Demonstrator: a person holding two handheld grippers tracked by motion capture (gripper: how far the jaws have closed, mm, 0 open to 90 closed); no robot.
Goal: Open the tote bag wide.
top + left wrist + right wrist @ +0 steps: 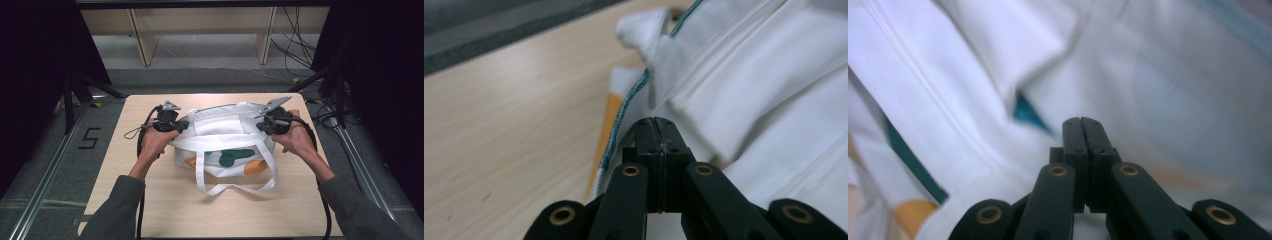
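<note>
**Bag between two closed tongs, mid-table**

A white bag [227,142] with teal and orange patches lies at the middle of the table [150,200], its looped strap [235,187] trailing toward the person. The left tongs [181,125] sit at the bag's left upper edge and the right tongs [261,125] at its right upper edge.

In the left gripper view, the jaws are pressed together with no gap, tips against white cloth beside teal piping [624,117]. The right gripper view shows the same: jaws closed flush, tips against white fabric. Whether either pair has cloth pinched cannot be told.

Both hands, left [155,142] and right [295,140], grip from the outer sides; forearms in grey-green sleeves [117,210] enter from the near edge, angled inward.

The table is pale wood. Beyond it: grey floor, a wooden frame [145,42], loose cables [295,45], dark curtains either side.
</note>
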